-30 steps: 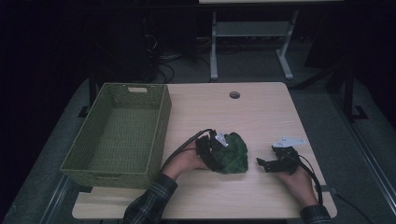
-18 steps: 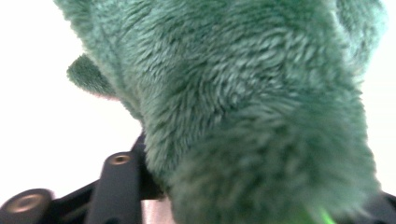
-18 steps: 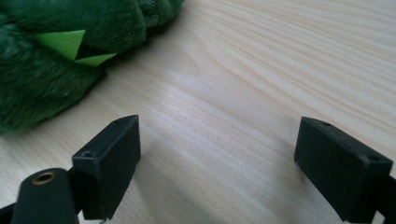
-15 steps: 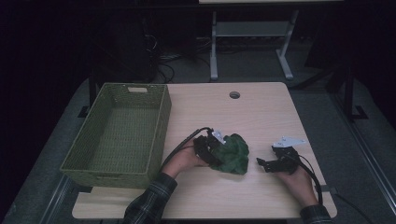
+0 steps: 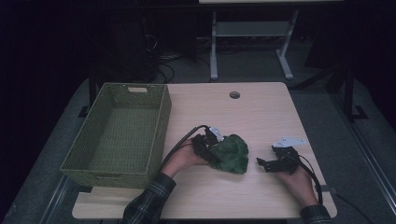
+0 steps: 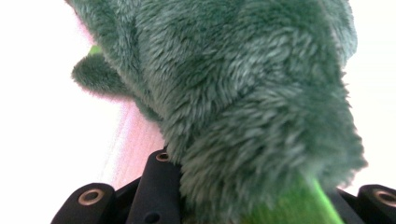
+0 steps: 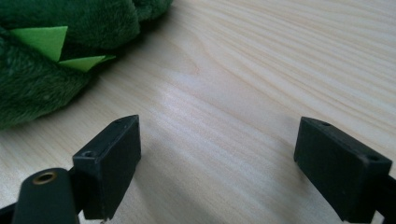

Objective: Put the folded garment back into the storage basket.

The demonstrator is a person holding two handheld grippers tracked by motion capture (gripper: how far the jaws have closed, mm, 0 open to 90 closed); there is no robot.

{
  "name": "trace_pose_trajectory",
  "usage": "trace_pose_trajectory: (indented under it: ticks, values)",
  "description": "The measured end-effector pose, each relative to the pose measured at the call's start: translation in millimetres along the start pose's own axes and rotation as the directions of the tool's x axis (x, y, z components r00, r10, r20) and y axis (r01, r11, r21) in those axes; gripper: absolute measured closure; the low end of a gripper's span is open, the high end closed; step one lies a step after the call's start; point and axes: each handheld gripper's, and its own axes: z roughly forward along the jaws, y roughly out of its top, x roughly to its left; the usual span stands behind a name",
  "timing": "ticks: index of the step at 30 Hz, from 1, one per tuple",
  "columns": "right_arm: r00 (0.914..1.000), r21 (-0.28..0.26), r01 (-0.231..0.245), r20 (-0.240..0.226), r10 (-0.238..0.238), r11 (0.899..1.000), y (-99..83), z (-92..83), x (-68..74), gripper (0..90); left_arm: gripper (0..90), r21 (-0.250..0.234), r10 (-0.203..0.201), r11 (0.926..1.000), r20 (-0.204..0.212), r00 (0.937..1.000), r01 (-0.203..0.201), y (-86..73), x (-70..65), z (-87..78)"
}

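The green plush toy (image 5: 231, 153) lies on the bench (image 5: 261, 112) at lower centre of the high view, right of the green woven basket (image 5: 116, 135), which sits at middle left. The left claw (image 5: 211, 148) has just been closing, and the plush sits between its jaws; in the left gripper view the fur (image 6: 243, 93) bulges over both black jaws, so it reads as clamped on the toy.

To do this grasp well, I would judge that the squeeze should reach firm stuffing before any lift (fur alone can slip), and that the toy should rise straight off the bench.

The toy is dark green, shaggy and rounded, with bright green felt spikes (image 7: 46, 39) at upper left of the right gripper view.

The right claw (image 5: 264, 164) rests on the bench at lower right, near the toy but apart from it, jaws wide with bare wood between them.
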Motion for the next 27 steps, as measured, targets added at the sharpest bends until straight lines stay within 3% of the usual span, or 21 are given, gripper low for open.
trace_pose_trajectory:
  ticks: [6,13,27]
  values:
    - [1.0,0.0,-0.002,-0.001,0.002,1.0,0.0,-0.1,0.1,14.4,71.9,-0.041,-0.031,0.9987,-0.003,0.9995,0.031,3.4,-3.2,-18.1]
    - [1.0,-0.001,0.0,-0.001,0.0,1.0,0.0,0.0,0.0,14.3,71.6,-0.076,-0.039,0.9964,-0.014,0.9991,0.038,8.7,-10.2,-43.3]
    - [1.0,-0.001,-0.002,-0.001,0.002,1.0,0.1,-0.1,0.1,14.4,71.3,-0.11,-0.063,0.9922,-0.047,0.9969,0.058,16.8,-14.3,-85.3]
